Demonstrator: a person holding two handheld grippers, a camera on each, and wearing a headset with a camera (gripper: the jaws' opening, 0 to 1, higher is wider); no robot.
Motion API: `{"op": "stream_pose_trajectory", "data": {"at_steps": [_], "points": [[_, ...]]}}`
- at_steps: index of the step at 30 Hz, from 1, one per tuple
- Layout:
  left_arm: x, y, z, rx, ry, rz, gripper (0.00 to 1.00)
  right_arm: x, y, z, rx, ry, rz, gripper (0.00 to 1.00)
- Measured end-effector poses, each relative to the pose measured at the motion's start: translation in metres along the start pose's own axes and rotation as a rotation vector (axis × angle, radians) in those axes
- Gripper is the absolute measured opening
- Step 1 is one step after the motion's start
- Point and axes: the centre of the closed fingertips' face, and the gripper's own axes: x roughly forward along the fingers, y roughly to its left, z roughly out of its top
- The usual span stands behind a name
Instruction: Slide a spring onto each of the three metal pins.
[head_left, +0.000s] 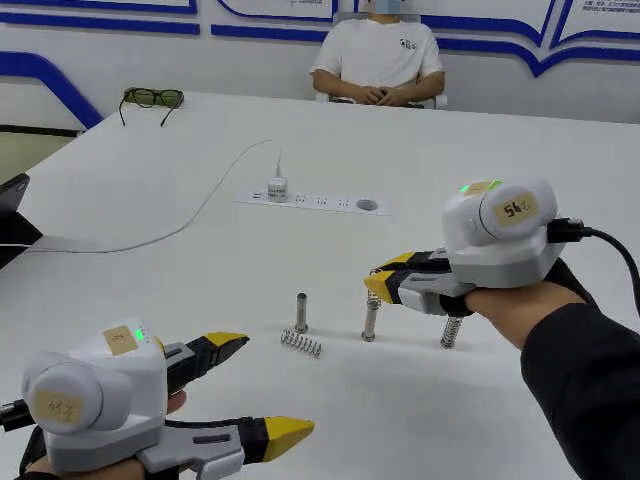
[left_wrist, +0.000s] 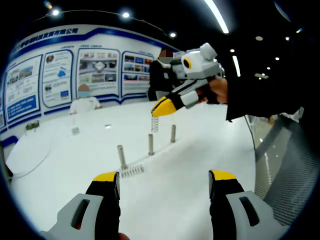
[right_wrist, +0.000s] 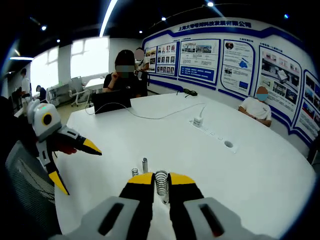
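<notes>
Three upright metal pins stand in a row on the white table. The left pin (head_left: 301, 312) is bare. My right gripper (head_left: 380, 284) is shut on a spring (head_left: 374, 300) held upright right over the middle pin (head_left: 370, 326); the spring (right_wrist: 161, 182) sits between its yellow tips. The right pin (head_left: 451, 331) appears to carry a coiled spring. Another loose spring (head_left: 301, 344) lies flat by the left pin's base. My left gripper (head_left: 262, 385) is open and holds nothing, low at the near left, short of the loose spring (left_wrist: 131, 171).
A white power strip (head_left: 315, 201) with a plugged charger and a thin cable lies mid-table. Dark glasses (head_left: 152, 98) rest at the far left. A person (head_left: 378, 55) sits at the table's far edge. Another person sits behind a laptop (right_wrist: 112, 101).
</notes>
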Motion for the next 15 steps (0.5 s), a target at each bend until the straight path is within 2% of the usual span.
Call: {"op": "stream_pose_trajectory", "data": {"at_steps": [8, 15], "points": [[-0.0001, 0.001, -0.0004, -0.002, -0.001, 0.003, 0.74, 0.0017, -0.0053, 0.0061, 0.002, -0.011, -0.007, 0.12], [-0.0001, 0.0015, -0.0014, -0.004, 0.001, 0.006, 0.74, 0.0056, -0.0074, 0.0047, 0.007, -0.009, -0.007, 0.12]]}}
